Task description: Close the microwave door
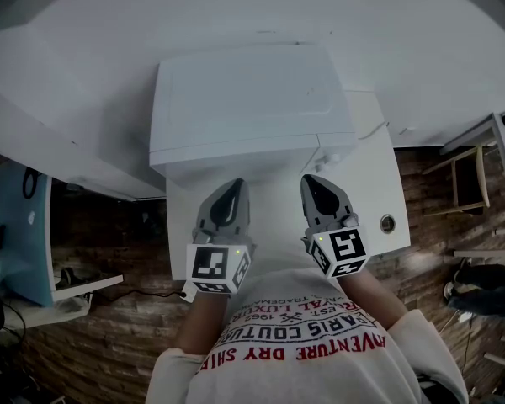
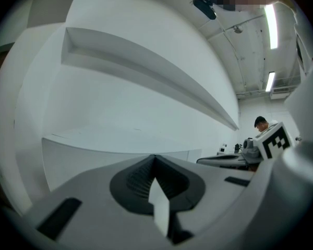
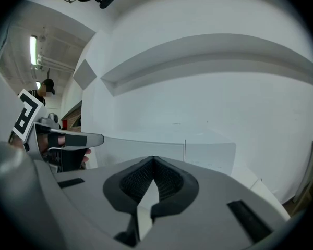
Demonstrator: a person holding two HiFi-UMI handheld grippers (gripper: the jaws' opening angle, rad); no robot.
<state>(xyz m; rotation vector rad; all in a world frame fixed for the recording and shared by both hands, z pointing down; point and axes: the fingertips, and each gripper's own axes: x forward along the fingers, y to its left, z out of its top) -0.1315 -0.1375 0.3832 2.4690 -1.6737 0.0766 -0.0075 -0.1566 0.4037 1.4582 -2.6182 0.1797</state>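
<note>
A white microwave [image 1: 252, 99] stands on a white table [image 1: 379, 200] against the wall. Seen from above, its front edge runs straight and no door leaf swings out. My left gripper [image 1: 232, 188] and right gripper [image 1: 314, 183] hover side by side just in front of it, a little above the table. Both are shut with nothing between the jaws. In the left gripper view the left gripper [image 2: 155, 158] faces the microwave's [image 2: 109, 155] white box. In the right gripper view the right gripper [image 3: 153, 159] faces the microwave [image 3: 161, 147], with the left gripper [image 3: 57, 139] at the left.
A round grommet hole [image 1: 388, 223] sits in the table's right part, and a thin cable [image 1: 372, 130] lies beside the microwave. A wooden chair [image 1: 467, 179] stands to the right on the wood floor. A blue panel [image 1: 21, 234] stands at the left.
</note>
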